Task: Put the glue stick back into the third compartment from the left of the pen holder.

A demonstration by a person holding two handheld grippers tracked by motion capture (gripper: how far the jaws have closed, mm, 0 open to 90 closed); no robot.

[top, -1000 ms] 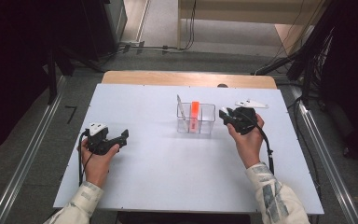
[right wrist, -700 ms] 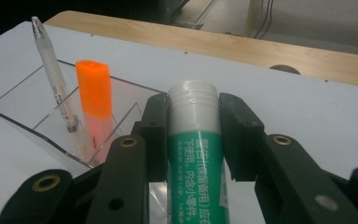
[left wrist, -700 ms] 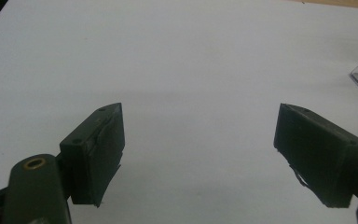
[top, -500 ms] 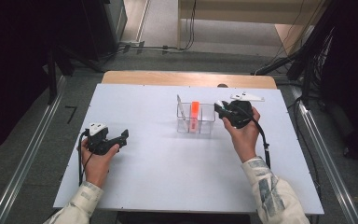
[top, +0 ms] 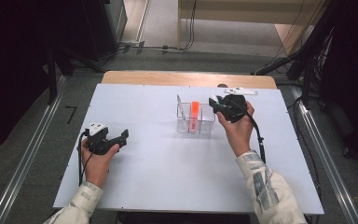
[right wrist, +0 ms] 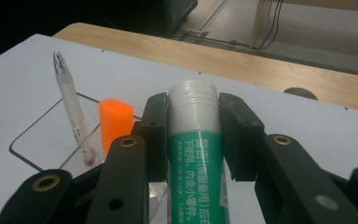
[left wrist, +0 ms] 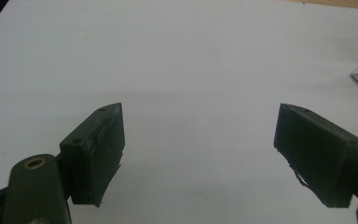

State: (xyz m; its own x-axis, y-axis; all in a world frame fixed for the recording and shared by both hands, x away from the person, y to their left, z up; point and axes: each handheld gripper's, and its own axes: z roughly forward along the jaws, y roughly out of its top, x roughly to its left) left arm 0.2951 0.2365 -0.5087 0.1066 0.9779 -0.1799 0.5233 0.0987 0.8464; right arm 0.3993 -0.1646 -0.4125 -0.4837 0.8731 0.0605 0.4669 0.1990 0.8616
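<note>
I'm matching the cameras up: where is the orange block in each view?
High view: orange block standing in the clear box, mid-table.
Left gripper view: not in it.
Right gripper view: left of centre, beside the glue stick.
Shared landmark: the pen.

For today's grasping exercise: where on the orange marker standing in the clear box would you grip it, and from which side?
Grip the orange marker by its capped top, coming straight down from above. It stands upright in the clear box, so the walls shield its lower body and only the top pokes free. The pen leans close beside it, so set the jaws to straddle the cap away from the pen.
</note>
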